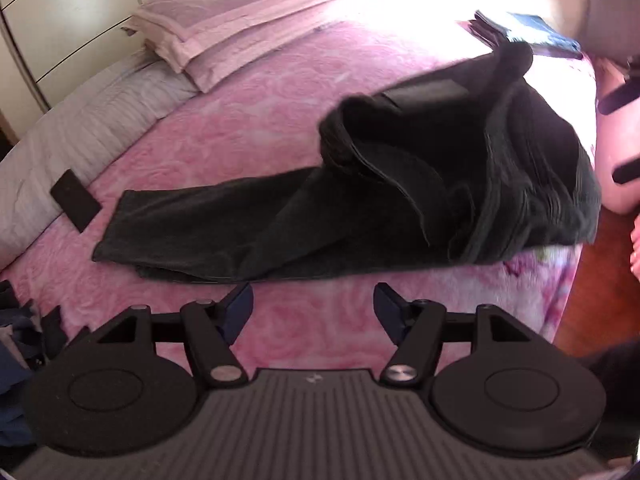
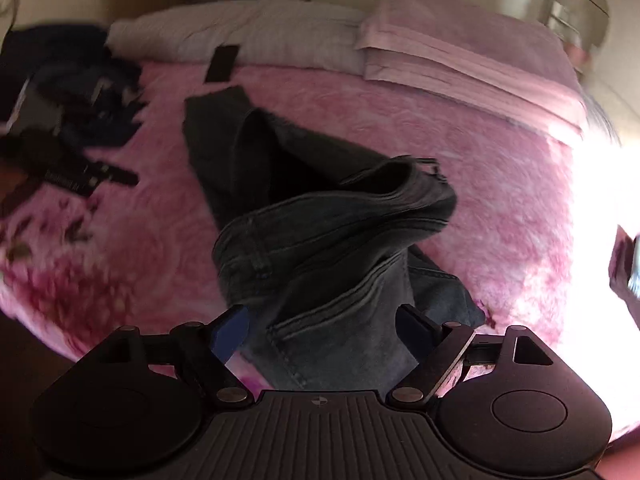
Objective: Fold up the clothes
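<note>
Dark jeans [image 1: 280, 224] lie on the pink blanket [image 1: 240, 128] on the bed, legs flat, top part bunched up near the edge. The left gripper [image 1: 313, 304] has its fingers apart, holding nothing. The right gripper [image 2: 324, 328] is wide apart over the jeans' top, not squeezing them.

Each handheld gripper, the left gripper [image 1: 313, 300] and the right gripper [image 2: 322, 322], is built of matte black plastic, with a ribbed grey panel at 6 o'clock, round discs at 5 and 7 o'clock, silver pivot screws on the linkage arms, and dark blue pads [image 1: 240, 306] on the fingers.
</note>
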